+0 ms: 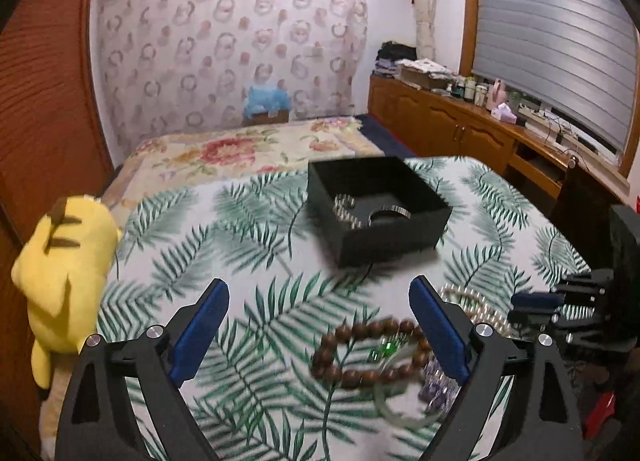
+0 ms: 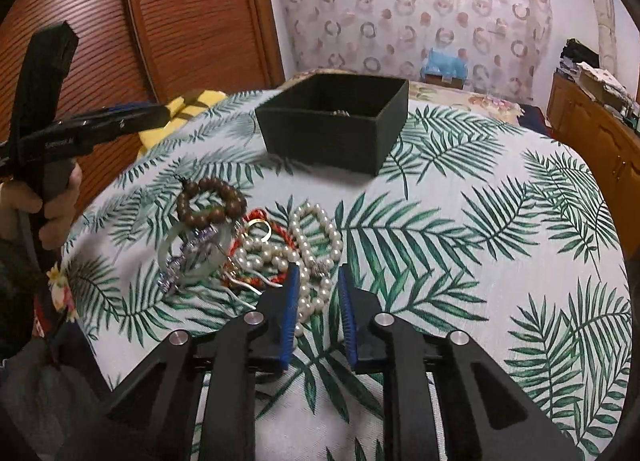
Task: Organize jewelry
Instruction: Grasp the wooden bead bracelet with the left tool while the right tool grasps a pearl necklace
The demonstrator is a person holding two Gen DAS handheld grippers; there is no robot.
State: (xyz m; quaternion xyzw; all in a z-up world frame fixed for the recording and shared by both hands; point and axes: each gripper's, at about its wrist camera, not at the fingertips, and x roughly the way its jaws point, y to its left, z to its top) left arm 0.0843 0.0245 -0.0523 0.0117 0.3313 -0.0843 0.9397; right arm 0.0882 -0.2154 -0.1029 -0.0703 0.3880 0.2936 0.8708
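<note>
The right gripper (image 2: 317, 285) is seen at the lower centre of its own view, its blue-padded jaws narrowed but not pressed together, with a strand of the pearl necklace (image 2: 316, 237) lying in the gap between them. Whether the pads already touch the pearls cannot be told. The left gripper (image 1: 318, 315) is shown at the bottom of the left view with its jaws spread wide and nothing between them; it is held above the cloth, and the wooden bead bracelet (image 1: 370, 353) lies just inside its right-hand finger.

The black box (image 2: 332, 129) stands at the upper centre of the right view, well apart from the jewellery. In the left view a few pieces are visible inside it: a cluster of pale beads (image 1: 345, 209) at the left inner wall and a dark ring-shaped item (image 1: 390, 217) at the middle. The task is therefore judged to be partly done.

The greater part remains. At the left centre of the right view a heap lies on the leaf-print cloth (image 2: 480, 261): the wooden bracelet, a pale green bangle (image 2: 192, 257), a purple bead string (image 2: 180, 261), red cord (image 2: 256, 221) and the pearls, overlapping one another. Each is still to be lifted and moved into the box. Tangling of the pearls with the red cord is to be expected.
</note>
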